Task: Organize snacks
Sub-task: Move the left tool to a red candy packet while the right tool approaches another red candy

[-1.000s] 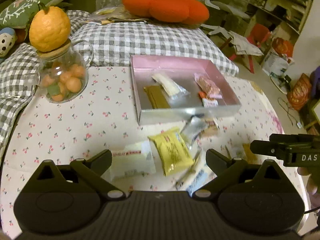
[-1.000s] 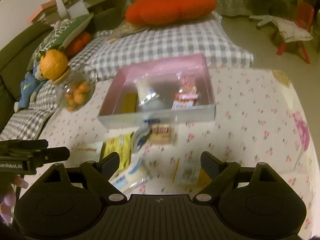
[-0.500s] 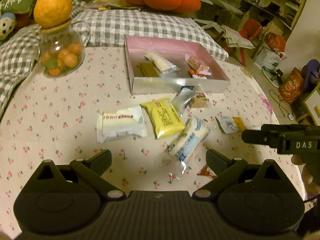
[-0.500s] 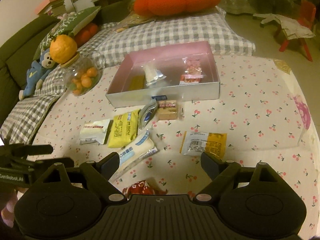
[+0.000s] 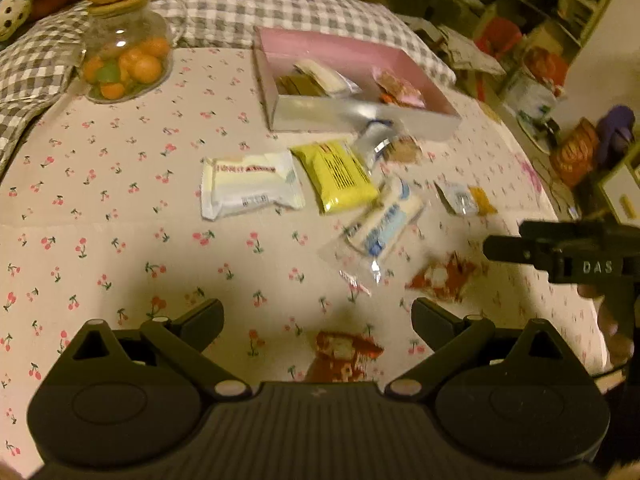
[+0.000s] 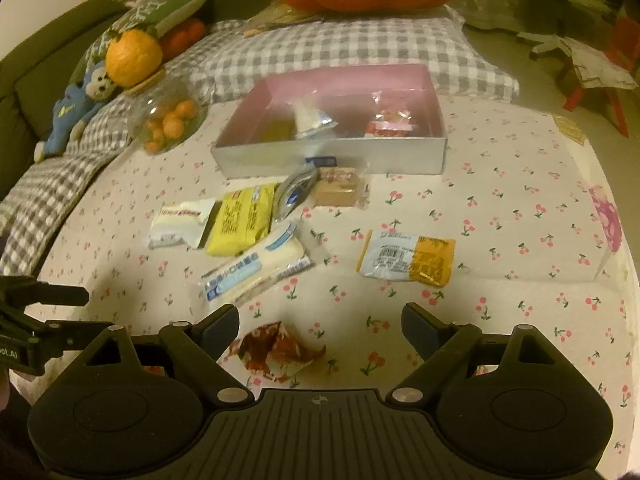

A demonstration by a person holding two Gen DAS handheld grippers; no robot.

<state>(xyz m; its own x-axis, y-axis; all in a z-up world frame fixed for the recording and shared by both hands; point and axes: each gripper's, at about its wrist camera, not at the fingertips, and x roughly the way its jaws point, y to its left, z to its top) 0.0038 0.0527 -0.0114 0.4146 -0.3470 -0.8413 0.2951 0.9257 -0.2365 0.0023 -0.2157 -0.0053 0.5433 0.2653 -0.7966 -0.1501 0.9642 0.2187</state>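
Both pairs of jaws stand released with nothing between them: the left gripper (image 5: 316,318) above a red wrapper (image 5: 344,350), the right gripper (image 6: 320,320) above another red wrapper (image 6: 276,346). Beyond both lie loose snack packets, then the pink box (image 6: 328,160) with three snacks inside.

box (image 6: 332,162): far middle of the counter (image 6: 500,208); three packets inside
jar (image 6: 170,120): left of the box; a fruit (image 6: 134,58) on its lid
loose packets (image 6: 244,220): in a row just before the box; one (image 6: 408,256) apart to the right
wrapper (image 6: 276,346): nearest, between the right tongs (image 6: 320,322)
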